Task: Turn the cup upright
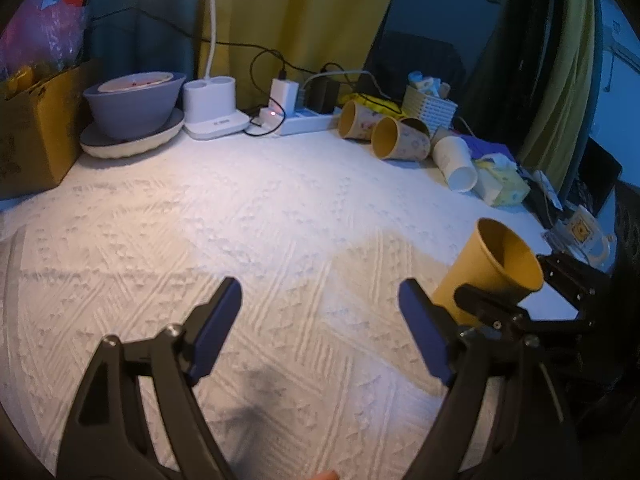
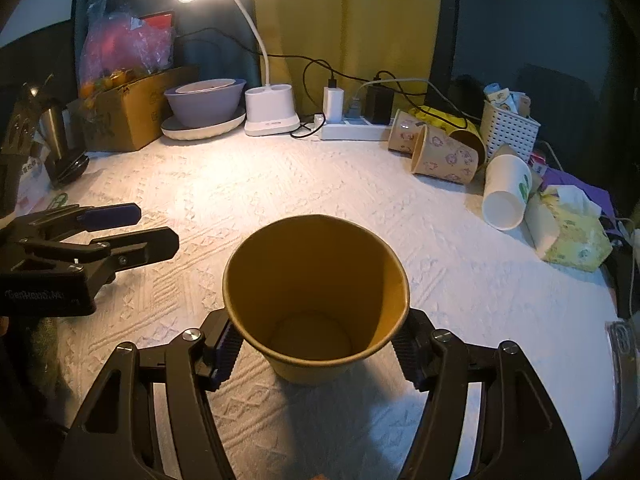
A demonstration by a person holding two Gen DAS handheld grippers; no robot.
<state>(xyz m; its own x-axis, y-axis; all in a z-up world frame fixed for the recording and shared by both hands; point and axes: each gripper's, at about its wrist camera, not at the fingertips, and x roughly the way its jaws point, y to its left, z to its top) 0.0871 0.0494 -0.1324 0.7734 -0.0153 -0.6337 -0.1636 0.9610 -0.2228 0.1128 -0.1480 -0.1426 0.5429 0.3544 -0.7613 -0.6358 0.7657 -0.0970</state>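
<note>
Cup: the brown paper cup (image 2: 316,300) is seen mouth-up on the white textured tablecloth (image 2: 280,192), its base apparently set on the cloth, with the empty interior and bottom disc visible.
Right gripper: the right gripper (image 2: 316,346) is closed around the cup, with a ribbed pad pressed against each side of the wall just below the rim.
Left gripper: the left gripper (image 1: 320,328) is held wide open and empty, just beside the cup on its left.
Task stage: the flip is judged essentially done; only the release appears to remain.
Risk, release: the light cup could be dragged or tipped if the pads are opened unevenly or withdrawn before they clear the wall.
Risk, squeeze: the thin paper wall could be dented if grip pressure is raised.
Risk, neighbours: the left gripper could be knocked against the cup; the lying cups (image 2: 446,156) at the back are well apart.
</note>
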